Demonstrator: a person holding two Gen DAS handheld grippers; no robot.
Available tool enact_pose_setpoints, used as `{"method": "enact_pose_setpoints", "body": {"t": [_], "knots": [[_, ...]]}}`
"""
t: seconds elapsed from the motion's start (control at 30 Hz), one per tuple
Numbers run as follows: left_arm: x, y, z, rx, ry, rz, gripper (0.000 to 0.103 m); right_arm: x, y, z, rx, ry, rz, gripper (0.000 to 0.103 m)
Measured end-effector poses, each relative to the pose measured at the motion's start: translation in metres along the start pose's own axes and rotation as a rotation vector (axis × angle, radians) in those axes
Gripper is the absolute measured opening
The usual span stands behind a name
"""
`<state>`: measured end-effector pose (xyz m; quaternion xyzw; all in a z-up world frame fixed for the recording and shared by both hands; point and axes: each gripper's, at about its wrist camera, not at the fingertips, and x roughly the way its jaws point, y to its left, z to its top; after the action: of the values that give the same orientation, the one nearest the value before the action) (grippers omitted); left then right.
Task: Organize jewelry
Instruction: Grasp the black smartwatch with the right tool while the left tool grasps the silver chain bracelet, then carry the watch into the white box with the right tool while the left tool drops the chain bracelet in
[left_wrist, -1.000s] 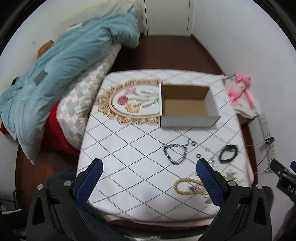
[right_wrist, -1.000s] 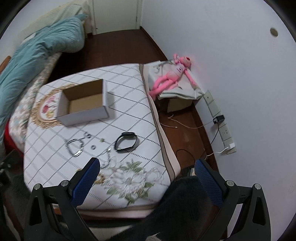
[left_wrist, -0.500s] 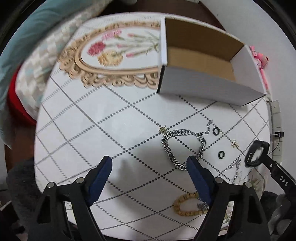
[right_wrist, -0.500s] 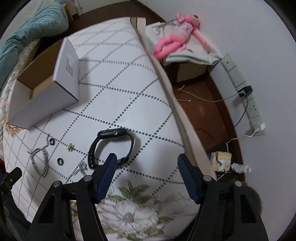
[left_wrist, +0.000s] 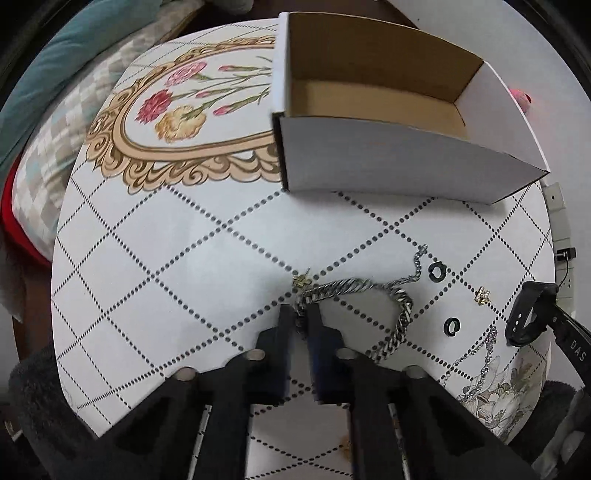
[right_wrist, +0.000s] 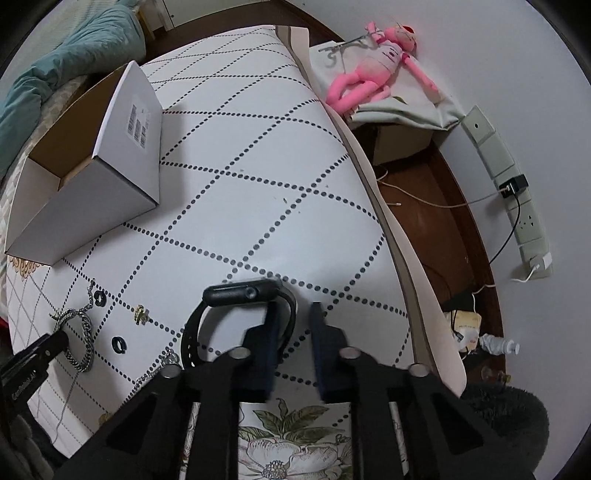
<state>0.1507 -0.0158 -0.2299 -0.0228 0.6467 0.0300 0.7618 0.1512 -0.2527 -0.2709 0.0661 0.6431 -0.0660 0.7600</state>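
Note:
My left gripper is shut on the near end of a silver chain bracelet lying on the patterned cloth. My right gripper is nearly closed around the strap of a black smartwatch; its left finger sits inside the strap loop. The watch also shows in the left wrist view. Two black rings, two small gold earrings and a thin silver chain lie on the cloth. An open white cardboard box stands behind them, empty.
A teal blanket and checked pillow lie left of the table. A pink plush toy, a wall power strip with cables and small items on the brown floor lie right of the table edge.
Both grippers dropped close to the table and closed from wide open. The left one closed on the bracelet's end, the right one around the watch strap.

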Motion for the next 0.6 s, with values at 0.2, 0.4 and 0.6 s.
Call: {"method": "enact_pose_setpoints", "body": {"t": [0.2, 0.4, 0.6], "knots": [[-0.005, 0.002, -0.005, 0.007, -0.033, -0.015, 0.002, -0.004, 0.007, -0.003, -0.02, -0.009, 0.017, 0.003], [-0.032, 0.003, -0.019, 0.005, -0.069, -0.066, 0.002, -0.018, 0.014, -0.006, -0.034, -0.015, 0.057, 0.003], [-0.061, 0.01, -0.029, 0.017, -0.115, -0.108, 0.002, -0.043, 0.025, -0.009, -0.056, -0.04, 0.113, 0.003]]}}
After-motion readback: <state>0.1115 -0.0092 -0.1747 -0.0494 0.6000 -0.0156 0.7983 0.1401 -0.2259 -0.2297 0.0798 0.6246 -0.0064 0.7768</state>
